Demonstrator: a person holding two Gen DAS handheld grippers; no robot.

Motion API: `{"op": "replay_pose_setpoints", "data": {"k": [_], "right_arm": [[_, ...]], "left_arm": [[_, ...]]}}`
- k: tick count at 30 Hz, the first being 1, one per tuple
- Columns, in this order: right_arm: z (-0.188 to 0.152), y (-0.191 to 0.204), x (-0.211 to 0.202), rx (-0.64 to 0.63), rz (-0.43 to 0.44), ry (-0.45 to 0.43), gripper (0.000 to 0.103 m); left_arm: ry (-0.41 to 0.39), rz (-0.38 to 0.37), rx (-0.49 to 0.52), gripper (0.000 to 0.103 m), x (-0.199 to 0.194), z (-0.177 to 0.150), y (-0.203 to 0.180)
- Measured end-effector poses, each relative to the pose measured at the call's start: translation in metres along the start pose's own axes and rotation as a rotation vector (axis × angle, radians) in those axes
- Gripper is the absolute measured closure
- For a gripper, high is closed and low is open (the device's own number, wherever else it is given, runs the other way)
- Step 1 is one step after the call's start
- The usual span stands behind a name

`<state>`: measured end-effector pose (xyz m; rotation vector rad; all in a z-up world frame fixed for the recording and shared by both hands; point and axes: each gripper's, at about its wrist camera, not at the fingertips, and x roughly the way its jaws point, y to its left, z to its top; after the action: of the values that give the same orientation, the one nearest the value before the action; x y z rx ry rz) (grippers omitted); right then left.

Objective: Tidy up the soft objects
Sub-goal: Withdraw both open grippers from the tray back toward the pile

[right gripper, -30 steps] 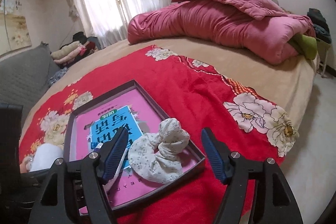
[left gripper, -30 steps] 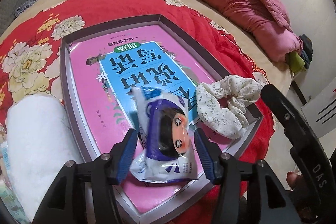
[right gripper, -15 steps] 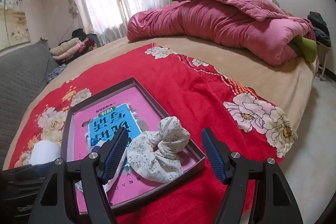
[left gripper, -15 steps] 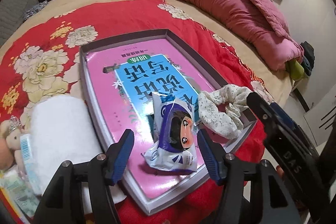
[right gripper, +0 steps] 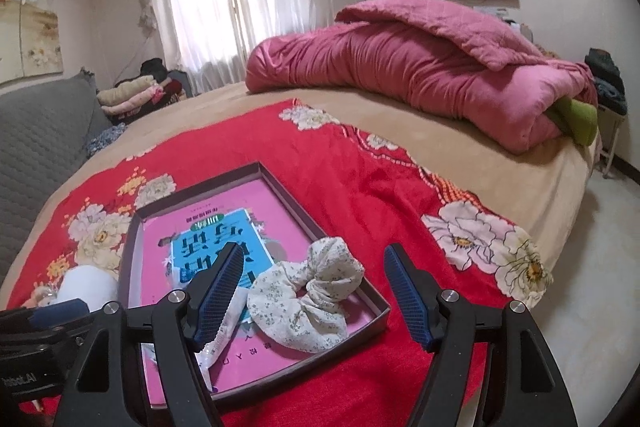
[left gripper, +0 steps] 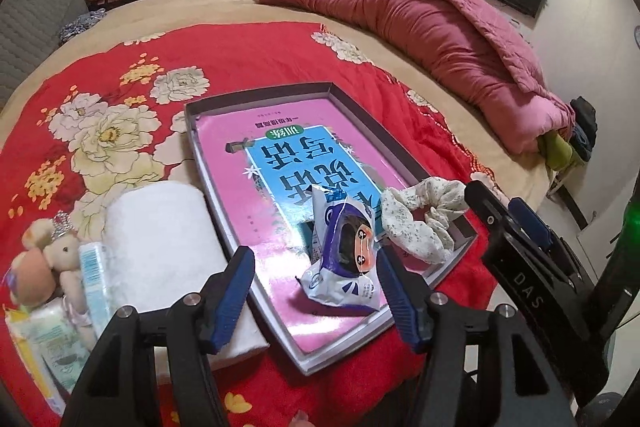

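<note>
A shallow grey tray (left gripper: 280, 95) lies on the red floral blanket with a pink and blue book (left gripper: 256, 163) inside it. On the book rest a white and blue snack packet (left gripper: 346, 267) and a floral scrunchie (left gripper: 420, 219). My left gripper (left gripper: 320, 293) is open and empty, pulled back above the tray's near edge. My right gripper (right gripper: 316, 291) is open and empty, just before the scrunchie (right gripper: 308, 291) and the tray (right gripper: 376, 301). Left of the tray lie a white rolled towel (left gripper: 164, 239), a small plush toy (left gripper: 60, 251) and tissue packs (left gripper: 48, 347).
A rolled pink quilt (right gripper: 420, 67) lies at the far side of the bed. Folded clothes (right gripper: 132, 95) are stacked near the curtains. The red blanket (right gripper: 340, 163) covers the bed; its edge drops to the floor (right gripper: 592, 267) on the right.
My left gripper has let go of the snack packet, opened wide, and drawn back and up from the tray. The packet now lies on the book. The right gripper has barely moved.
</note>
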<state>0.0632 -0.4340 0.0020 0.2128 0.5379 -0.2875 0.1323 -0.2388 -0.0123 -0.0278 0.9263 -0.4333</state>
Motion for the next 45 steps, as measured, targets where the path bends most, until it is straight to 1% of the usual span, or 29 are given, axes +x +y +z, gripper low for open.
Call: {"op": "replay_pose_setpoints", "data": {"k": [3, 6, 9, 12, 14, 17, 25, 33, 36, 38, 42, 45], "right_arm": [[0.001, 0.004, -0.008, -0.013, 0.003, -0.022, 0.029], [0.001, 0.006, -0.013, -0.014, 0.011, -0.024, 0.028], [0.002, 0.007, -0.021, -0.01, 0.006, -0.043, 0.028], [0.004, 0.008, -0.025, -0.005, 0.01, -0.044, 0.028], [0.005, 0.01, -0.029, -0.008, 0.009, -0.048, 0.025], [0.007, 0.014, -0.036, -0.012, 0.018, -0.049, 0.025], [0.014, 0.034, -0.063, -0.061, 0.058, -0.087, 0.025], [0.021, 0.063, -0.093, -0.1, 0.14, -0.105, 0.025], [0.021, 0.077, -0.103, -0.124, 0.177, -0.105, 0.025], [0.02, 0.088, -0.109, -0.141, 0.196, -0.105, 0.025], [0.018, 0.105, -0.118, -0.152, 0.25, -0.08, 0.025], [0.014, 0.123, -0.126, -0.192, 0.289, -0.072, 0.025]], "left_arm": [[-0.01, 0.007, -0.002, 0.04, -0.007, -0.003, 0.004], [-0.016, 0.001, -0.02, 0.04, -0.013, -0.007, 0.012], [-0.024, 0.007, -0.036, 0.04, -0.021, -0.011, 0.02], [-0.032, 0.01, -0.042, 0.04, -0.031, -0.015, 0.026], [-0.041, 0.015, -0.046, 0.04, -0.036, -0.018, 0.029], [-0.056, 0.018, -0.061, 0.04, -0.047, -0.021, 0.036], [-0.104, 0.058, -0.083, 0.039, -0.073, -0.031, 0.05], [-0.142, 0.087, -0.145, 0.039, -0.103, -0.042, 0.08], [-0.15, 0.123, -0.16, 0.039, -0.118, -0.047, 0.093], [-0.151, 0.119, -0.175, 0.039, -0.125, -0.051, 0.098], [-0.172, 0.139, -0.2, 0.039, -0.143, -0.06, 0.113], [-0.182, 0.148, -0.229, 0.039, -0.153, -0.067, 0.127]]}}
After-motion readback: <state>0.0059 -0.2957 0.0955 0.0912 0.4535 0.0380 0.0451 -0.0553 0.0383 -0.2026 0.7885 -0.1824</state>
